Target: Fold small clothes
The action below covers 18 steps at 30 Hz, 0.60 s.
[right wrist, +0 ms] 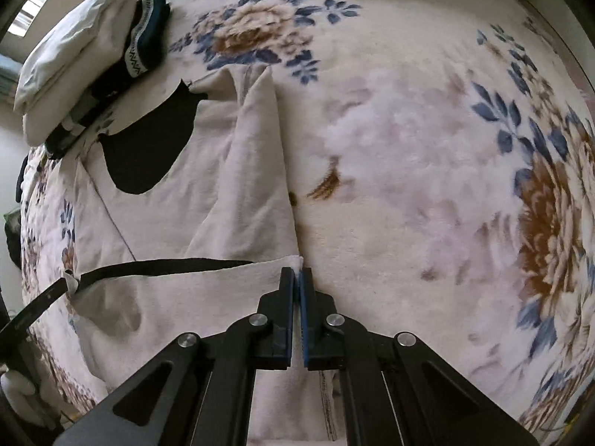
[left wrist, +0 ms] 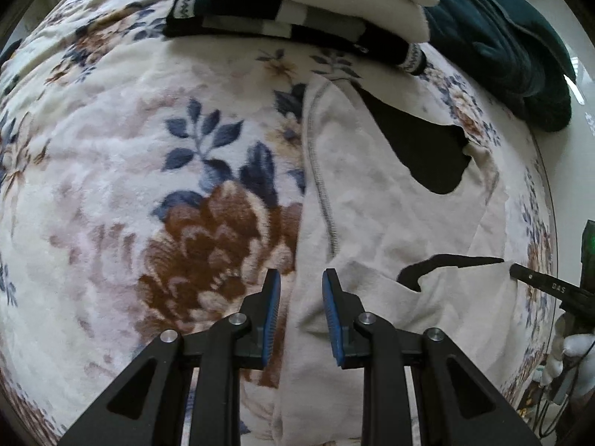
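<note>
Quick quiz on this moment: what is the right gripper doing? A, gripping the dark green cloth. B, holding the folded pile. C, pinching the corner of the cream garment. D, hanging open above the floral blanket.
C: in the right wrist view the right gripper has its blue pads shut on a corner of the cream garment.

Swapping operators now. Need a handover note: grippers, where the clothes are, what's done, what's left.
Right gripper: shut on a corner of the cream garment, at its edge beside the bare blanket.
Left gripper: jaws part open, hanging over the same garment's other long edge, gripping nothing.
The cream garment lies flat on the floral blanket, black patches showing, one side panel already turned in.
Folded stack sits at the far edge of the blanket, with a dark green item beside it.
Done: earlier pieces stacked.
Left: probably grip with the left, finish folding this one, add it to the stack.
</note>
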Tool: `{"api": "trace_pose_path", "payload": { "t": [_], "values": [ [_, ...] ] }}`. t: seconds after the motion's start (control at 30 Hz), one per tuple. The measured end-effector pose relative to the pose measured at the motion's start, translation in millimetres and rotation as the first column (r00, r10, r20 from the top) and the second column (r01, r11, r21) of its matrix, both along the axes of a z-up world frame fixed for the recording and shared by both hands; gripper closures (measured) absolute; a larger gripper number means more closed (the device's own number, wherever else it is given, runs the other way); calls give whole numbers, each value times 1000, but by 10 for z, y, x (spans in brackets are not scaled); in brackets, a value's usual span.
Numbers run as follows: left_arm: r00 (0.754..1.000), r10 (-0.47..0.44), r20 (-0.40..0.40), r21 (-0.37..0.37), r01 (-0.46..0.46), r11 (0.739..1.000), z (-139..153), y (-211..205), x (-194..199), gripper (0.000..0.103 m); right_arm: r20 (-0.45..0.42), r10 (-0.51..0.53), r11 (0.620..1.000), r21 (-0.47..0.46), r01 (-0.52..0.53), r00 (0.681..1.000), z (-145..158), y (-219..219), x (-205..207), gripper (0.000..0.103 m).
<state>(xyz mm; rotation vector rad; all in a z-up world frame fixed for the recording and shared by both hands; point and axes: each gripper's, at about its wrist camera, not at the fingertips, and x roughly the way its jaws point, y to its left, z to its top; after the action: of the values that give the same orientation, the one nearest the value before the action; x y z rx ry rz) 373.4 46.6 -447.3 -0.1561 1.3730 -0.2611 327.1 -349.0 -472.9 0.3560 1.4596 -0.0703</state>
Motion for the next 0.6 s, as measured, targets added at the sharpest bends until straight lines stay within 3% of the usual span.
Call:
{"api": "trace_pose_path", "payload": {
  "t": [0.13,0.3,0.47,0.53,0.57,0.6],
  "values": [
    [1000,5,5,-43,-5,999,0,-22,35,82,-1,7,1000,-5,-7,1000,18,45,9,100],
    [1000,24,18,-187,-20,982,98,56,25,82,-3,-9,1000,8,9,1000,22,60,62,100],
    [998,-32,-47,-169,24,985,-155,-53,43,82,-7,-24,999,26,24,1000,11,36,43,100],
    [999,-51,-5,-149,50,988,-142,-109,35,85,-11,-29,999,26,29,1000,-9,29,29,100],
    [998,-52,29,-135,55,989,-106,-127,30,89,-12,-31,999,26,31,999,-16,29,25,100],
    [997,-56,49,-127,62,990,-81,-144,24,102,-12,-31,999,26,32,999,-18,30,17,100]
  ]
}}
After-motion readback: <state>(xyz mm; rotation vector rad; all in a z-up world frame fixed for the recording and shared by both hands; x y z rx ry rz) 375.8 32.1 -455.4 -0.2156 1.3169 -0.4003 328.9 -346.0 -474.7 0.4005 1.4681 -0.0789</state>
